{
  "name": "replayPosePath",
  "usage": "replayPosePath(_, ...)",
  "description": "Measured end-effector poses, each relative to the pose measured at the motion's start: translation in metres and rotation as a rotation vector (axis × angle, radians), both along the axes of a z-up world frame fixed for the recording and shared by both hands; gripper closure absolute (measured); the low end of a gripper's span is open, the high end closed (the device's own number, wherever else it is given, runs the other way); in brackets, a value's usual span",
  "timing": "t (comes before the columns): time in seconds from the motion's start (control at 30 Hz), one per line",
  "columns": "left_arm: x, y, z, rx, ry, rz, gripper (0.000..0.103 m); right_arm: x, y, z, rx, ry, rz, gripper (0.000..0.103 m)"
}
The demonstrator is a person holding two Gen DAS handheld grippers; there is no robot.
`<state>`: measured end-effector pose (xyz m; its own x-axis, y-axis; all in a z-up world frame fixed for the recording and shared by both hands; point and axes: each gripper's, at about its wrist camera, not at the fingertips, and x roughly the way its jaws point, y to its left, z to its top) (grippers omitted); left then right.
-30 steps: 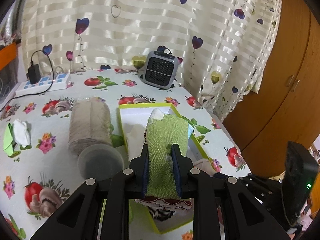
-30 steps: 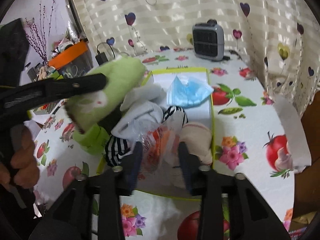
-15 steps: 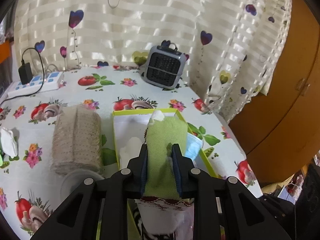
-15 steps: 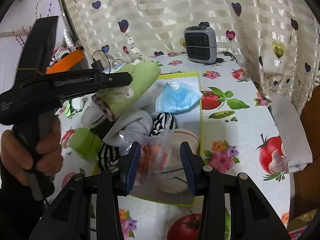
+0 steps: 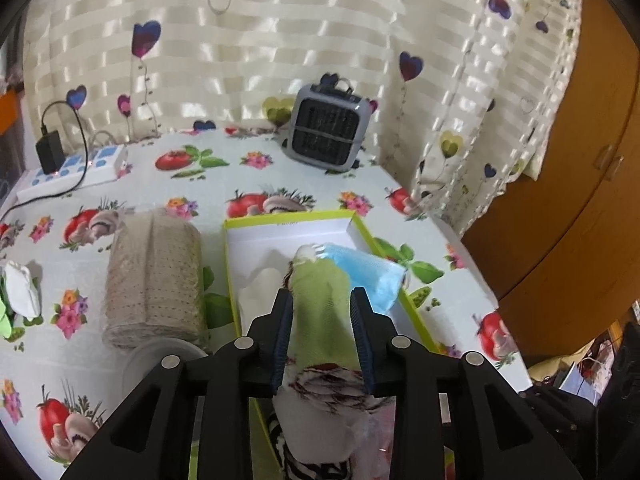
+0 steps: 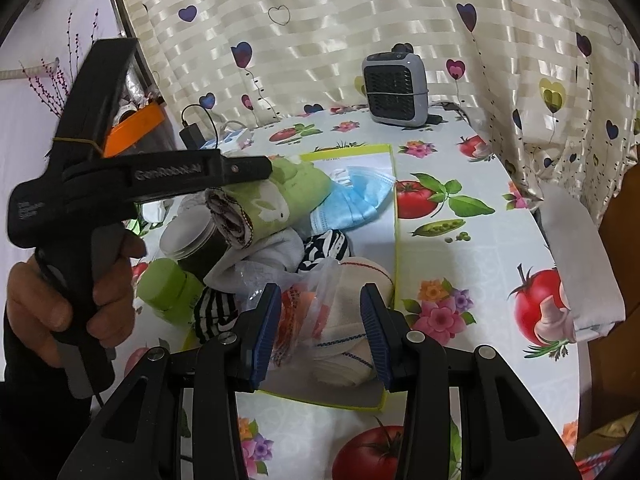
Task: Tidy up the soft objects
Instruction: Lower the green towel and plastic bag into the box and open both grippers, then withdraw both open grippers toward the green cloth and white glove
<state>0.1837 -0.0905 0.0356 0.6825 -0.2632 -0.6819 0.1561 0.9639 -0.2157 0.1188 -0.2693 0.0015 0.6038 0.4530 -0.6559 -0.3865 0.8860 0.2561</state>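
Observation:
A rolled green towel [image 5: 320,308] lies between the fingers of my left gripper [image 5: 320,296], whose jaws are opening. In the right wrist view the green towel [image 6: 280,204] rests on the pile in the yellow-rimmed white box [image 6: 394,240], on a white cloth [image 6: 276,256] and a blue face mask [image 6: 352,200]. The pile also holds a black-and-white striped cloth [image 6: 324,248], a cream rolled cloth [image 6: 352,316] and a plastic bag [image 6: 304,308]. My right gripper [image 6: 320,292] hovers open over the box's near end, above the bag and the cream roll.
A beige perforated roll [image 5: 156,276] and a jar [image 5: 160,364] lie left of the box, with a green bottle [image 6: 168,288] beside them. A grey heater [image 5: 326,128] and a power strip [image 5: 72,168] stand by the curtain. A wooden wardrobe [image 5: 580,200] is beyond the table's right edge.
The left gripper carried the green towel forward over the box, then its jaws widened around the towel. The right gripper has stayed put and open.

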Motion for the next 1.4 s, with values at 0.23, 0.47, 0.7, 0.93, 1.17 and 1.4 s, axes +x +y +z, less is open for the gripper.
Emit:
replayPosePath(0.23,-0.011,0.002,0.006,-0.003,-0.005,-0.007,0.072,-0.005,-0.001,0.007,0.008,-0.019,-0.009,0.061)
replayPosePath(0.47,-0.027,0.007,0.017,-0.003,-0.040,-0.012,0.073,-0.012,-0.001,0.015,0.014,-0.043,-0.014,0.061)
replayPosePath(0.7,-0.042,0.010,0.023,0.001,-0.057,-0.006,0.072,-0.019,-0.001,0.022,0.016,-0.064,-0.014,0.061)
replayPosePath(0.93,-0.062,0.013,0.026,0.004,-0.075,-0.010,0.072,-0.025,0.004,0.027,0.010,-0.075,-0.007,0.061)
replayPosePath(1.17,-0.076,0.021,0.026,0.014,-0.079,0.012,0.072,-0.034,0.008,0.033,0.006,-0.092,0.003,0.061)
replayPosePath(1.4,-0.089,0.032,0.026,0.022,-0.084,0.045,0.072,-0.038,0.014,0.037,0.004,-0.102,0.012,0.061)
